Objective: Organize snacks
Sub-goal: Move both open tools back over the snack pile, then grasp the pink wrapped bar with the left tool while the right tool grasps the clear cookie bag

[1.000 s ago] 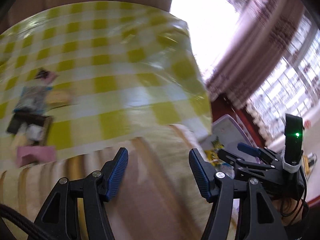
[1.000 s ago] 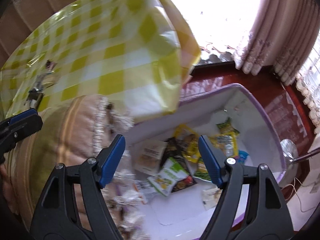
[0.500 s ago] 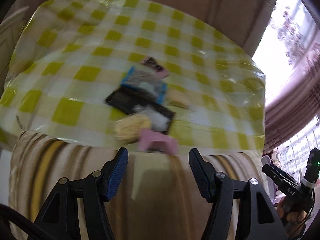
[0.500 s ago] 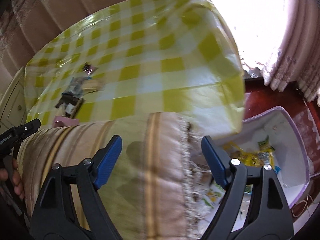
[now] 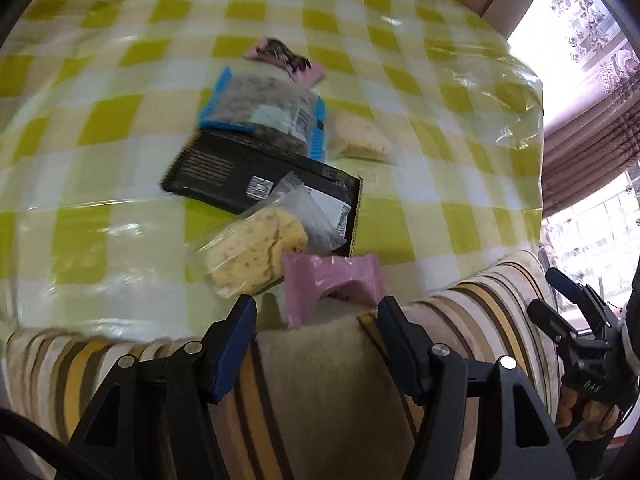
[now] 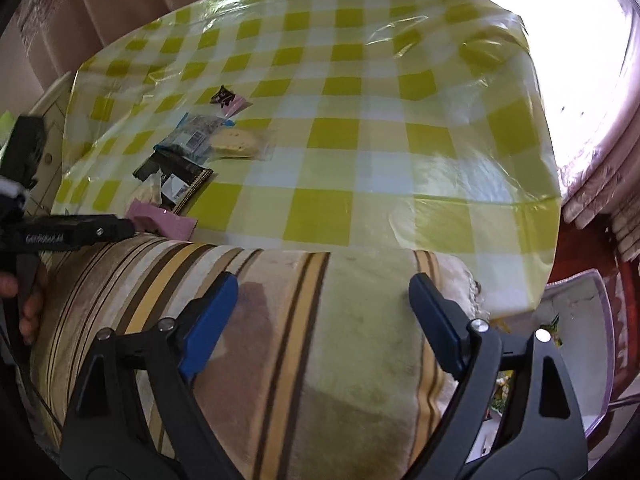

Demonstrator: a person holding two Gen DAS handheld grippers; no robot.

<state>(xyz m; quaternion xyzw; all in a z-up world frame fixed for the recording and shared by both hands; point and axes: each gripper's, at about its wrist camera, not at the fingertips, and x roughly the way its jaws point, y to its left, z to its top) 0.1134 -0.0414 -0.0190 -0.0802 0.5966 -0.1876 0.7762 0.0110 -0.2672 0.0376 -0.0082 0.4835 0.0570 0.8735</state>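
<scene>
A pile of snacks lies on the yellow checked tablecloth: a pink packet at the near edge, a clear-wrapped yellow cake, a black box, a blue-edged packet, a pale biscuit and a far pink packet. My left gripper is open and empty, just short of the near pink packet. My right gripper is open and empty over a striped cushion. The pile also shows in the right wrist view.
A striped cushion runs along the table's near edge under both grippers. A white, purple-rimmed bin with several snack packets stands low at the right beside the table. Curtains and a bright window are at the right.
Both grippers have swung left from the bin toward the table. The left one has closed in on the snack pile, which now fills its view. Both stayed open.
</scene>
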